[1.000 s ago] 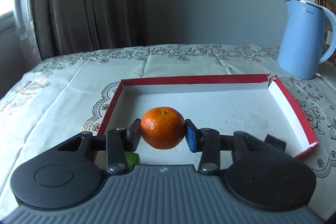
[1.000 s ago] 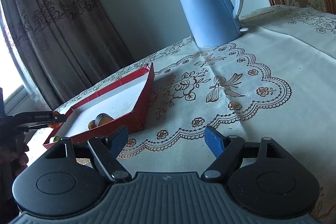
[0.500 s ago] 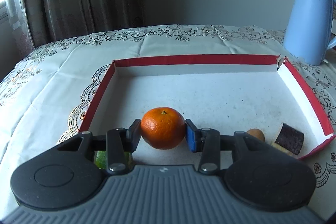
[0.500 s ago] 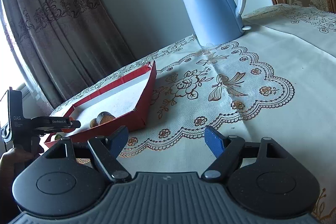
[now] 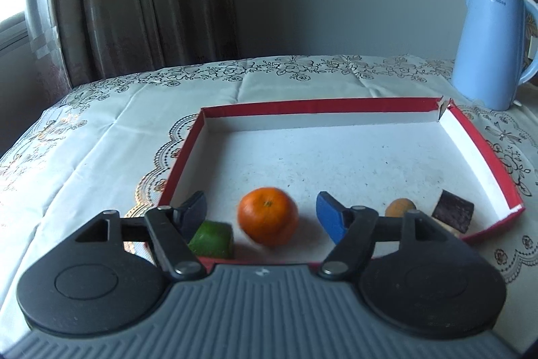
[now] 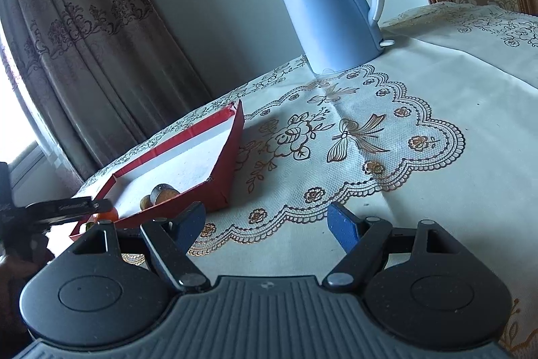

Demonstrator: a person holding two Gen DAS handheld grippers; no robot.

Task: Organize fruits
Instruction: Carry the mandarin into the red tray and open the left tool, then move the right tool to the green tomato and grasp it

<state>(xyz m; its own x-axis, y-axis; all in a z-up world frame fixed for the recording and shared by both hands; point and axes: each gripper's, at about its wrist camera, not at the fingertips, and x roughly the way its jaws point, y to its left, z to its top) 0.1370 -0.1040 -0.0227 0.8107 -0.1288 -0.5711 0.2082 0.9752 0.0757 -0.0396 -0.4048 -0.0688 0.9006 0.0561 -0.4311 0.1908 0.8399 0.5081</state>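
Left wrist view: the left gripper (image 5: 262, 212) has just been opening, its fingers now clear of the orange (image 5: 268, 216) between them, low in the red tray (image 5: 481, 143). The orange looks blurred and may roll toward the green fruit (image 5: 212, 239) at 8 o'clock.

Right wrist view: the right gripper (image 6: 265, 222) is spread, empty, over the tablecloth (image 6: 437, 190); the tray lies at 10 o'clock.

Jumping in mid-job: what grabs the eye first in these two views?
The mandarin, slightly blurred, sits in the near part of the red-rimmed tray, between the pads of the left gripper, whose jaws have just been opening and no longer touch it. A green fruit lies beside it at the tray's near left corner. The light blue kettle stands tall on the embroidered tablecloth beyond the tray.
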